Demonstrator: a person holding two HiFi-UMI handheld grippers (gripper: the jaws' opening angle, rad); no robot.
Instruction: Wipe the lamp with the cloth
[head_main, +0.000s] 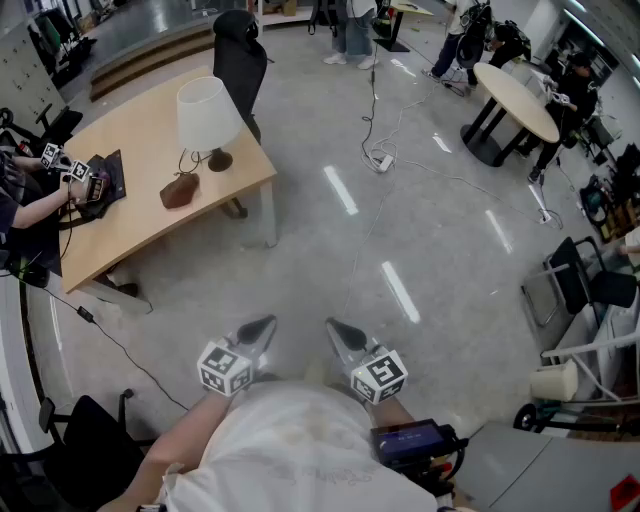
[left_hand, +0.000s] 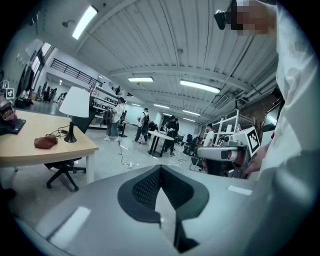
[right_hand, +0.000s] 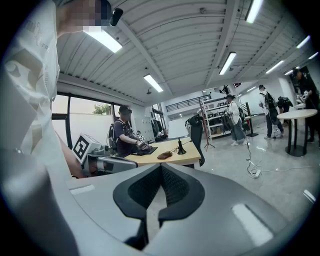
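I am holding my left tool (head_main: 258, 330) and right tool (head_main: 340, 333) side by side, each with its jaws pressed together on nothing. Both are hanging over the floor (head_main: 420, 230), well apart from the desk (head_main: 130, 225). The lamp (head_main: 207, 118) is standing on the desk near its corner. A brown lump, probably the cloth (head_main: 179, 190), is lying on the desk just beside the lamp's base.

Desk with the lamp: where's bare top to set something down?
Free: near end of the desk, below the cloth and the black mat; also the far strip behind the lamp. Crowded: lamp base and cloth sit close together at the right edge; another person works over the mat at left.
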